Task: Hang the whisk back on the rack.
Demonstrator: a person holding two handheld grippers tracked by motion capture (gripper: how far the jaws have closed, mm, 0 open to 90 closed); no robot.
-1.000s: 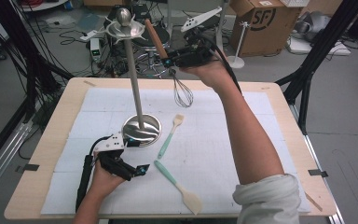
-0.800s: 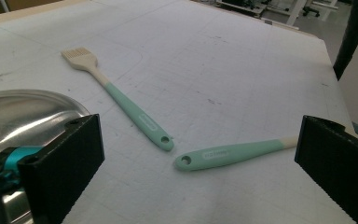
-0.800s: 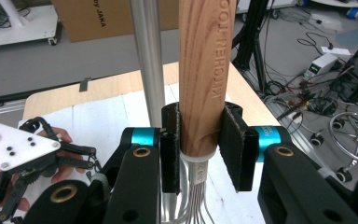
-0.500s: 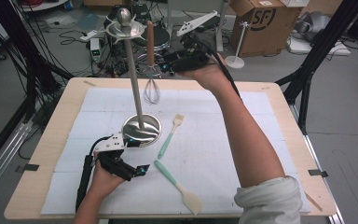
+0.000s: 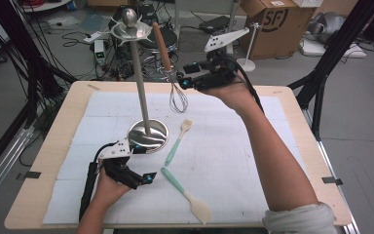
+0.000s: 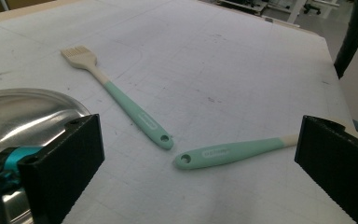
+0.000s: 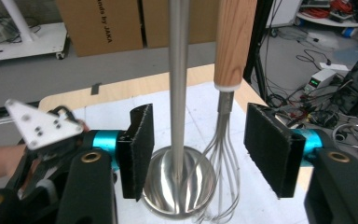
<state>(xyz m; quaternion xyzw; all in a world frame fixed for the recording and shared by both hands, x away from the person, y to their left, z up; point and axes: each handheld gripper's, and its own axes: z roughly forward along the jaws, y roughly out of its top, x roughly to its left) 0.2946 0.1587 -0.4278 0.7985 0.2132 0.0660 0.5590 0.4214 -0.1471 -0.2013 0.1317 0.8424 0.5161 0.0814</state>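
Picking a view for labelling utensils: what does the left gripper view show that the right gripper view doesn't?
Left gripper view only: the brush and the spatula, both with mint handles, lying apart on the white mat, seen between open fingers.

Right gripper view only: the whisk with its wooden handle hanging beside the steel pole, between open fingers, untouched; also the left gripper farther off.

Both: the stand's round steel base, and the mat.

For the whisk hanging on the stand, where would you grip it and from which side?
Grip the whisk on its wooden handle, probably just above the metal collar: it is straight, thick and hangs near-vertical, while the wire loops would flex. Come in level from the right gripper side, away from the stand's pole, jaws either side of the handle.
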